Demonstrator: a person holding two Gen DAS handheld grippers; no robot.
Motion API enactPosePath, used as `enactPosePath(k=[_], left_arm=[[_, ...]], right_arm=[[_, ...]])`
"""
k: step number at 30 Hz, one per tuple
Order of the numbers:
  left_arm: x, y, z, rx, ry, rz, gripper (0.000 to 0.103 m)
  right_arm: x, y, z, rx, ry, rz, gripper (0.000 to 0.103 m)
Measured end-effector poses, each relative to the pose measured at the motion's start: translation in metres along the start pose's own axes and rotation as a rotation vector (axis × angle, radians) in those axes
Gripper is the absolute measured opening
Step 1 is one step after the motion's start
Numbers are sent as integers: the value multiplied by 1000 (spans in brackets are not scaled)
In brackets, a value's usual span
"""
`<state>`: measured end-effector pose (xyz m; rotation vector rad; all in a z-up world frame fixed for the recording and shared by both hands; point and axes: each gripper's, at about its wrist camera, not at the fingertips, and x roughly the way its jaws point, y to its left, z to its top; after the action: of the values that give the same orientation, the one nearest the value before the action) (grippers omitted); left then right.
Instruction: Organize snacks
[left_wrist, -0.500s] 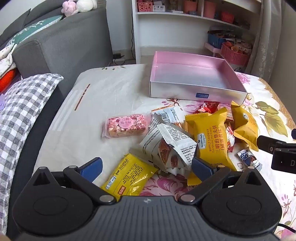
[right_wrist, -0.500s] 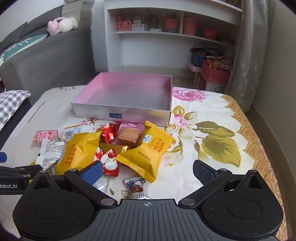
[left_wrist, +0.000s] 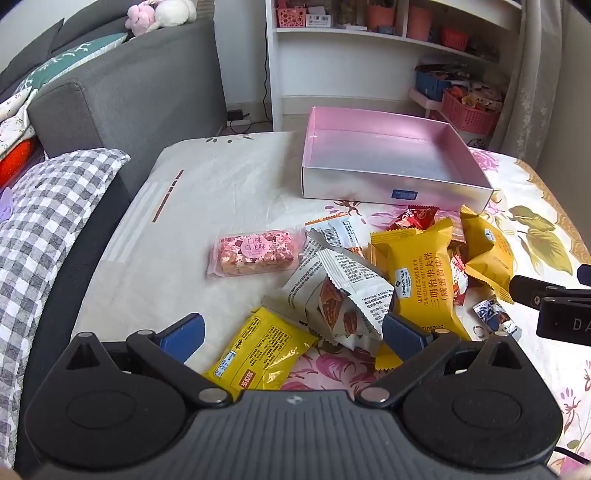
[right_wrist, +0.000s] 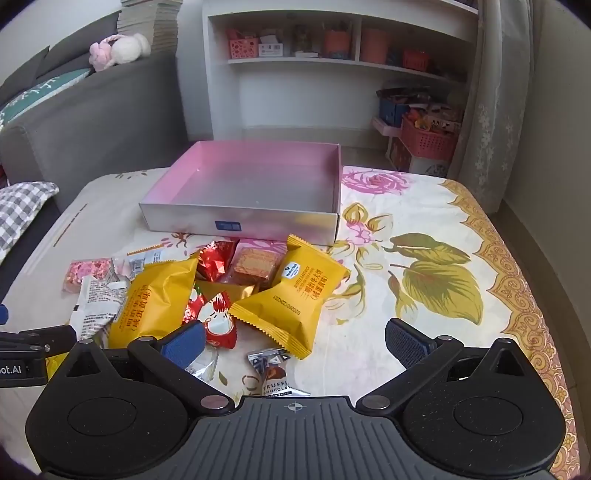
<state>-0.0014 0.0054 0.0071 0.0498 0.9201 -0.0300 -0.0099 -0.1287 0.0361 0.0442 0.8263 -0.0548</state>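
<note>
Crinkling foil packets beside glossy square box

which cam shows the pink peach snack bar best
The left wrist view: the pink snack bar lies whole and near, label readable. The right wrist view shows it small at the far left, partly hidden by a white wrapper.

We see box at far middle of table. Snack pile lies just near of box. Wafer bar sits at pile's left edge. Truffle chocolate lies nearest. Shelf stands behind table, sofa far left.
</note>
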Motion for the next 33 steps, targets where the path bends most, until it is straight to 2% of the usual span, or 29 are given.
enactPosePath(k=[33], left_arm=[[-4,-3,0,7,-10,-19,103]], right_arm=[[-1,-3,1,18,4,12,103]])
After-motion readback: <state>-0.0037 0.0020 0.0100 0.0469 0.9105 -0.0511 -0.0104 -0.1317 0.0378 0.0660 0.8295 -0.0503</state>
